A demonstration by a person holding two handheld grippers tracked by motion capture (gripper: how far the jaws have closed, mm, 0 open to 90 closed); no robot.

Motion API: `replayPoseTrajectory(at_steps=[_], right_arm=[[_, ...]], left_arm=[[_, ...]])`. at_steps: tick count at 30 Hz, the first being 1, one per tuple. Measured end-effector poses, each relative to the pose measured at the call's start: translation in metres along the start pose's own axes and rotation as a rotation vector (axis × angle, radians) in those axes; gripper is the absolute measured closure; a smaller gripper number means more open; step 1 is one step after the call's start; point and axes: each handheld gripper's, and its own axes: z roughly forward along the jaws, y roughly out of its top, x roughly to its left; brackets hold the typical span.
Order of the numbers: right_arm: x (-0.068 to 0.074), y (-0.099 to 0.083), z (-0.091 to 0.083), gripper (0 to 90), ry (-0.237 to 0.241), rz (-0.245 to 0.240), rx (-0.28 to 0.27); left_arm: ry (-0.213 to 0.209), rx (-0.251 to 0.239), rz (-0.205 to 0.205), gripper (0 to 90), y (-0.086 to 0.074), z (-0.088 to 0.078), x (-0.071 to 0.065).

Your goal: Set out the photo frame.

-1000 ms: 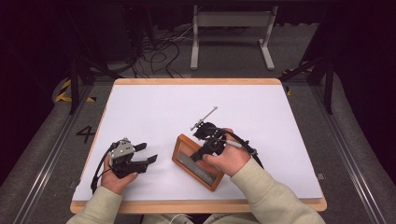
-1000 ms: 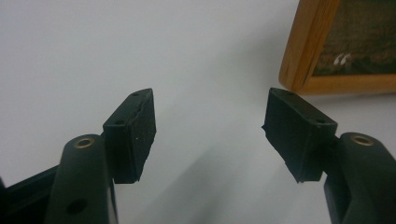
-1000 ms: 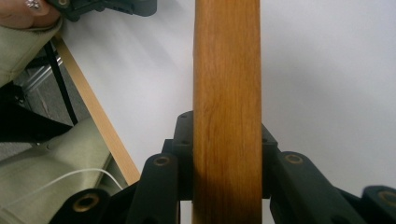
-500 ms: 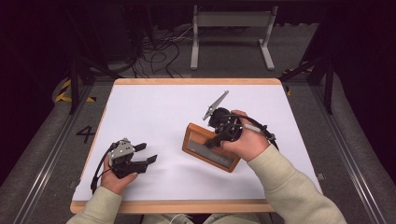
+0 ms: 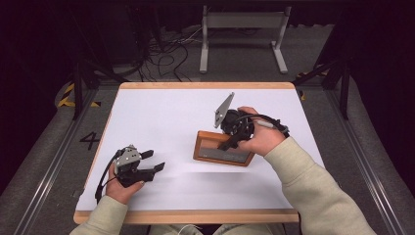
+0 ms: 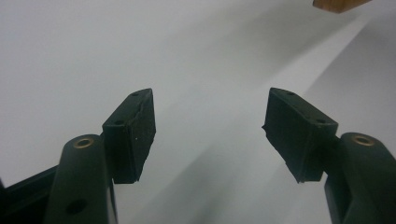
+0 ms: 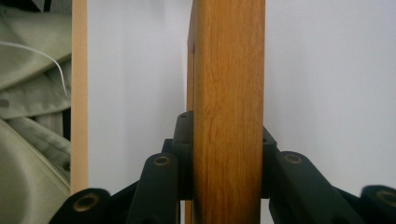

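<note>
A wooden picture frame (image 5: 222, 151) with a grey pane stands tilted near the middle of the white table. My right gripper (image 5: 229, 143) is shut on its top right edge, turned back toward the person. In the right gripper view the frame's wooden edge (image 7: 229, 107) runs straight up between the two black jaws, which press on both its sides. My left gripper (image 5: 155, 161) rests low over the front left of the table, open, with nothing between its fingers. The left gripper view has bare white table between the black pads (image 6: 133, 133), and a wooden corner of the frame (image 6: 338, 4) at the top right.
The white table top (image 5: 161, 112) has a wooden rim (image 5: 195, 215). A metal stand (image 5: 242, 32) and loose cables (image 5: 161, 54) lie on the dark floor behind the table. The person's pale sleeves (image 5: 313, 191) come in from the front edge.
My right gripper has carried the frame to the right and farther up the table, turning it from a slant to nearly square. The left gripper has stayed put.
</note>
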Motion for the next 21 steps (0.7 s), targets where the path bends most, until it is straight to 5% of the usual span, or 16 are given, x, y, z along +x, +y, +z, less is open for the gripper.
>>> replayPoseTrajectory(at_steps=[9, 21], right_arm=[[-0.015, -0.003, 0.023, 71.8, 0.051, -0.050, 0.049], [-0.028, -0.003, 0.043, 71.7, 0.099, -0.036, 0.043]], left_arm=[[0.003, 0.001, 0.005, 34.3, 0.000, 0.000, 0.000], [0.001, 0.003, 0.008, 34.3, 0.000, 0.001, 0.001]])
